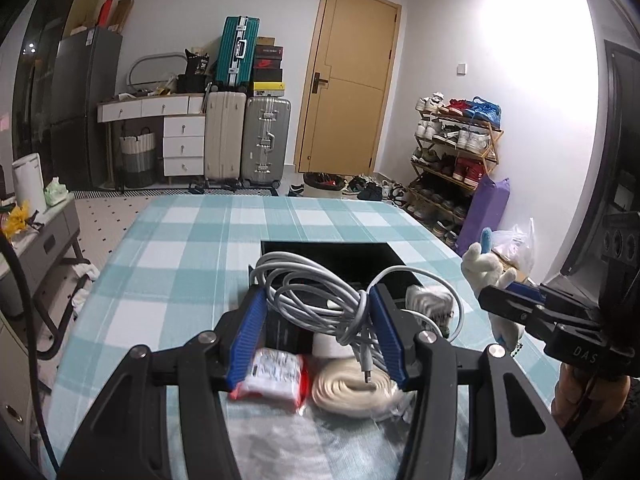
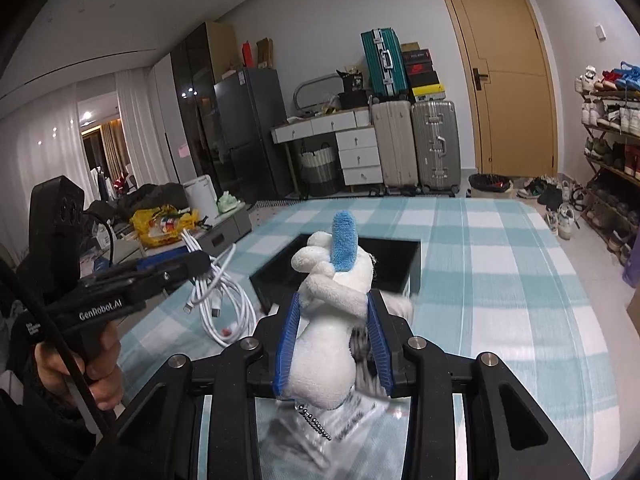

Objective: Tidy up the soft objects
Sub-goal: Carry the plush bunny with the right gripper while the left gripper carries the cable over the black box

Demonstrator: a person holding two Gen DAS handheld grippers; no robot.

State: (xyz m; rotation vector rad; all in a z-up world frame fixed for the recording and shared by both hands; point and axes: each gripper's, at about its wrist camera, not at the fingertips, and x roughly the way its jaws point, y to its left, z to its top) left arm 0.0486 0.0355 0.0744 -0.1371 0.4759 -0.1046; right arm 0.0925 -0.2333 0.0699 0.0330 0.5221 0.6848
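Observation:
My left gripper (image 1: pixel 316 312) is shut on a coiled white cable (image 1: pixel 320 284) and holds it above the table, just in front of the open black box (image 1: pixel 332 250). The cable also shows in the right wrist view (image 2: pixel 218 300), hanging from the left gripper (image 2: pixel 188 264). My right gripper (image 2: pixel 334 320) is shut on a white plush toy (image 2: pixel 332 312) with a blue ear, lifted above the table near the black box (image 2: pixel 384 256). The plush toy (image 1: pixel 486 272) and right gripper (image 1: pixel 508 300) show at the right of the left wrist view.
Under the left gripper lie a red-and-white packet (image 1: pixel 272 376), a cream rolled cloth (image 1: pixel 356 388) and a white bundle (image 1: pixel 430 304) on the teal checked tablecloth (image 1: pixel 168 264). A shoe rack (image 1: pixel 452 160), suitcases (image 1: pixel 248 140) and a door stand behind.

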